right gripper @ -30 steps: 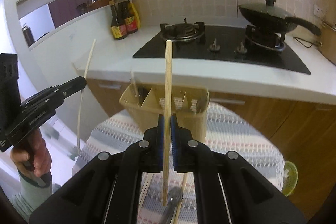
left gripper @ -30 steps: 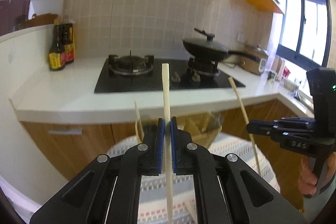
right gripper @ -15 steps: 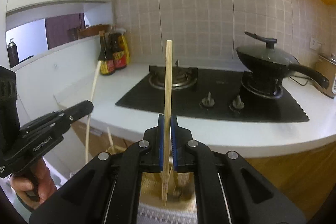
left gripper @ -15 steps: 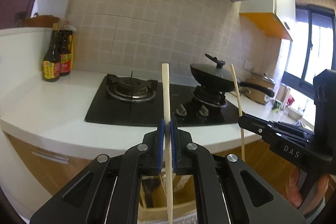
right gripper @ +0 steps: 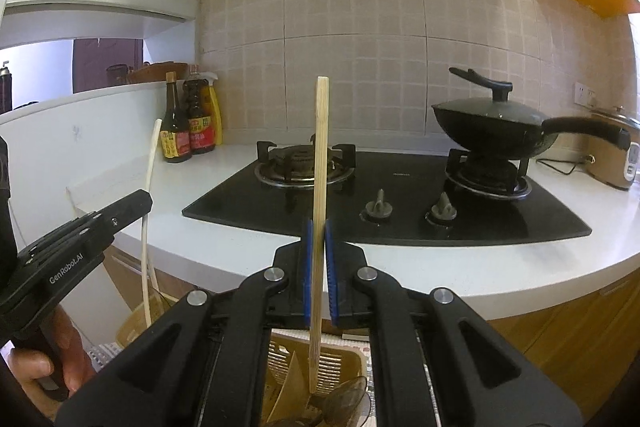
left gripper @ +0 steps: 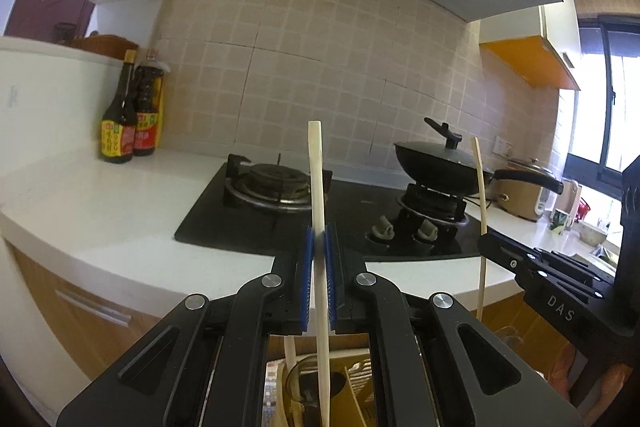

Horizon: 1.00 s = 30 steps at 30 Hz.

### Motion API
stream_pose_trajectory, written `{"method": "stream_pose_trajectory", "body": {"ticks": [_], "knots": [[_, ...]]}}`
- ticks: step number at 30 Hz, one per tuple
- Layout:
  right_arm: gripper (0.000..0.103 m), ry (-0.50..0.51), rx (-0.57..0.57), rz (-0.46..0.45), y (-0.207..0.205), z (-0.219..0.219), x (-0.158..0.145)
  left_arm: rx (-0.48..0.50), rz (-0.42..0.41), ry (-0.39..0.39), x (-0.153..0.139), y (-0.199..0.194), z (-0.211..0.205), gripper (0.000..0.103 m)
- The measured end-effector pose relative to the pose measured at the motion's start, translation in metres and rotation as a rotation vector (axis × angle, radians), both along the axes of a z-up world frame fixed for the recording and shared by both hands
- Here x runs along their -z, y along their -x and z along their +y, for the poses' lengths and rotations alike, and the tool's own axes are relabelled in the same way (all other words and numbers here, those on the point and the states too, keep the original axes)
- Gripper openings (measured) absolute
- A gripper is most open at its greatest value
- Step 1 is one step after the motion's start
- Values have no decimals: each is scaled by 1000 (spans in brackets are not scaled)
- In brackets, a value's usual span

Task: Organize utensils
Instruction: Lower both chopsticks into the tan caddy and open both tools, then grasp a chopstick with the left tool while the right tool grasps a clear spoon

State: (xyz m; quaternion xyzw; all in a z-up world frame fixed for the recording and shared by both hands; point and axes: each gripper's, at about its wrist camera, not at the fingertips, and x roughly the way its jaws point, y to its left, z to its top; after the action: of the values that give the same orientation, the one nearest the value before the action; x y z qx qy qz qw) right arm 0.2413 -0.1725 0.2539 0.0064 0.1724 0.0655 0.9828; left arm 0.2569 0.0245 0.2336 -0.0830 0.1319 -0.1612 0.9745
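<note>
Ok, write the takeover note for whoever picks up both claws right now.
Left claw: shut on the pale chopstick, held upright.
Right claw: shut on the bamboo chopstick, also upright.
Both lower tips hang over the tan utensil basket, which already holds a spoon.
Done: both chopsticks picked up.
Left: lower each into a compartment and release.

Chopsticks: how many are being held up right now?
2. A pale chopstick in the left claw, a bamboo chopstick in the right claw. More may hide in the holder below.
</note>
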Motion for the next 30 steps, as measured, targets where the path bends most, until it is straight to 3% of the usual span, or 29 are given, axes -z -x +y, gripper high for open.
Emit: {"method": "stream_pose_trajectory", "body": {"ticks": [6, 10, 17, 19, 24, 30], "knots": [[5, -28, -13, 6, 8, -4, 15, -30, -76, -71, 11, 18, -6, 8], [6, -43, -29, 45, 20, -9, 18, -4, -63, -91, 14, 30, -6, 13], [7, -99, -46, 148, 52, -22, 16, 13, -56, -86, 6, 66, 11, 39], [12, -122, -42, 173, 66, -27, 16, 25, -62, -94, 0, 82, 15, 44], [41, -128, 9, 225, 103, -30, 18, 87, -31, -94, -6, 115, 23, 47], [41, -105, 42, 352, 143, -28, 32, 142, 16, -145, -2, 160, 18, 49]]}}
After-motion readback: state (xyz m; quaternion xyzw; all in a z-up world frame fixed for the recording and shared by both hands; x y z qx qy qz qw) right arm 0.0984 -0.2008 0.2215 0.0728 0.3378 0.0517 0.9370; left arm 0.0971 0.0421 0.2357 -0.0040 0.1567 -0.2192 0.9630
